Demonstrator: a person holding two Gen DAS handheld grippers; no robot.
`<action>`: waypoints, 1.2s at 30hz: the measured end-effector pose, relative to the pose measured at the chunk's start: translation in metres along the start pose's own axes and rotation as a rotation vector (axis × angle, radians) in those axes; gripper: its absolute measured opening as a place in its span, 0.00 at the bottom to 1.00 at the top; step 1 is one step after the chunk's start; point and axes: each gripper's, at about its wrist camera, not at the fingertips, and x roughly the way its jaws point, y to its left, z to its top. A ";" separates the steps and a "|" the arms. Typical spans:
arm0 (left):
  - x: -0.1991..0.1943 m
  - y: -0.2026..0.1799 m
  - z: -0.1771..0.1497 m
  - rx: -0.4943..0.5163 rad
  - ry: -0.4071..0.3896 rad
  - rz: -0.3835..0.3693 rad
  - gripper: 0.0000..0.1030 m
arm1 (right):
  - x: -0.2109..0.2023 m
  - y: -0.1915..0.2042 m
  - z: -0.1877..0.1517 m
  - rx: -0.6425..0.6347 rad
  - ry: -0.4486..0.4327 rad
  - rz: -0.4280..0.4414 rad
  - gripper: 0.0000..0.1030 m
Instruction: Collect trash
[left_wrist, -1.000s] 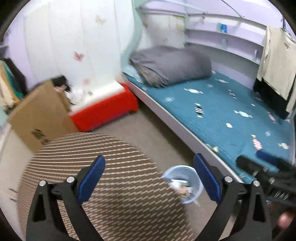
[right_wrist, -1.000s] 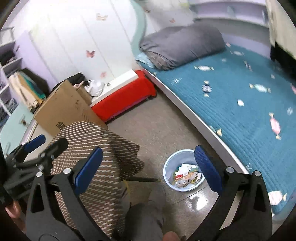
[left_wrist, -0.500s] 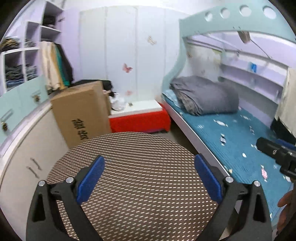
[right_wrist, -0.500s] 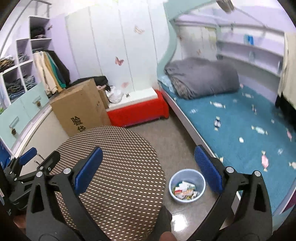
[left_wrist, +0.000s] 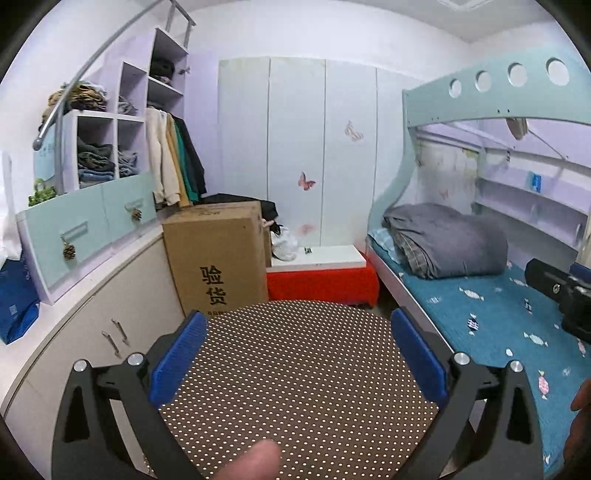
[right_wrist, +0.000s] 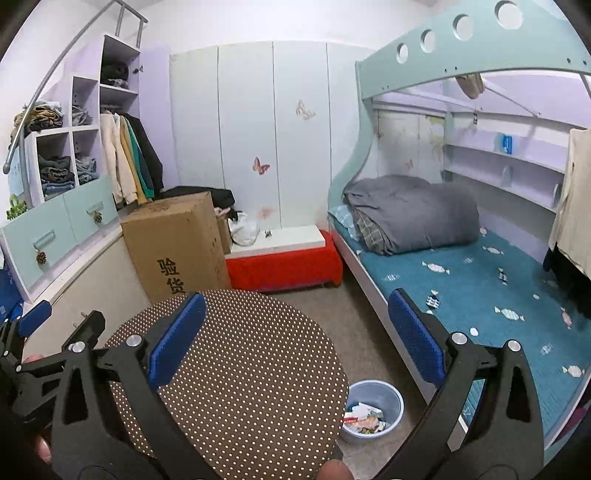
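— Where's the trash?

— In the blue bin (right_wrist: 373, 408) on the floor, just right of the round dotted tabletop (right_wrist: 243, 373), between it and the bed (right_wrist: 480, 295). Candy wrappers (right_wrist: 436, 267) also lie scattered on the bed's blue cover.

— And the tongs?

— The left tongs (left_wrist: 295, 360) and the right tongs (right_wrist: 293, 338) both hang above the tabletop, spread wide, gripping nothing. A cardboard box (right_wrist: 177, 243) stands behind the tabletop.

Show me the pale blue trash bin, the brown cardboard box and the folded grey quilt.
Pale blue trash bin (right_wrist: 395, 397): right wrist view, right rim.
Brown cardboard box (left_wrist: 216, 254): left wrist view, front face.
Folded grey quilt (right_wrist: 417, 212): right wrist view, middle.
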 end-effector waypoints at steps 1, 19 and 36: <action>-0.002 0.002 0.001 -0.002 -0.004 0.002 0.95 | -0.002 0.001 0.001 -0.002 -0.006 0.003 0.94; -0.022 0.007 0.008 -0.020 -0.041 -0.009 0.95 | -0.013 0.013 0.006 -0.021 -0.043 0.023 0.94; -0.020 0.009 0.009 -0.027 -0.033 0.035 0.95 | -0.013 0.022 0.003 -0.030 -0.040 0.053 0.94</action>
